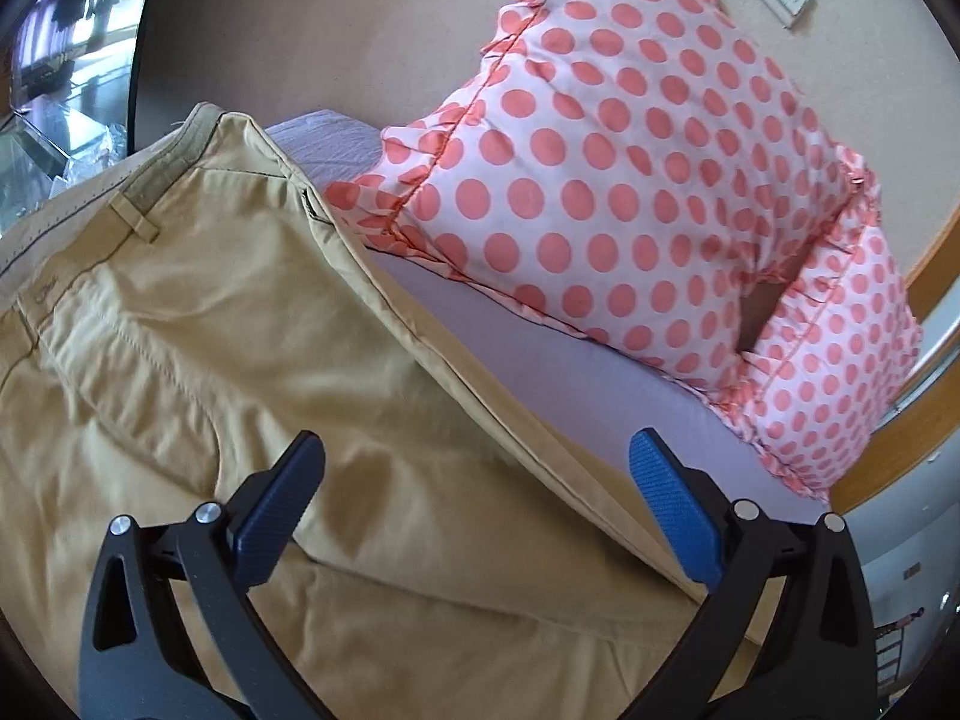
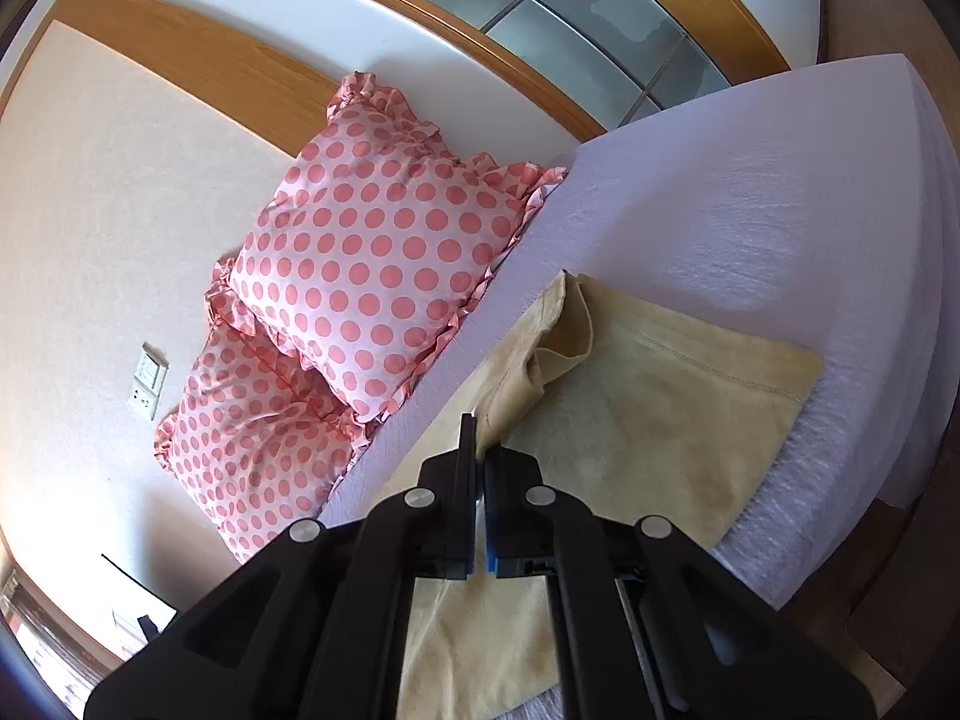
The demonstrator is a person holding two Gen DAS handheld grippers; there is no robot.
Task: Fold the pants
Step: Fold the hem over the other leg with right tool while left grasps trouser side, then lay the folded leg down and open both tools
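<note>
Tan pants (image 1: 198, 360) lie on a lilac bed sheet (image 1: 540, 360), waistband and belt loop at the upper left of the left wrist view. My left gripper (image 1: 474, 468) is open and empty, hovering just above the pants near their seam edge. In the right wrist view the leg ends of the pants (image 2: 660, 408) lie flat on the sheet (image 2: 750, 210). My right gripper (image 2: 480, 438) is shut on a raised fold of the pants leg fabric, which lifts up from the fingertips.
Polka-dot pink pillows (image 1: 630, 180) lean against the beige wall at the bed's head, also in the right wrist view (image 2: 372, 264). A wall socket plate (image 2: 147, 384) is on the wall. A wooden frame (image 2: 240, 72) runs behind. The bed edge (image 2: 840, 480) drops at right.
</note>
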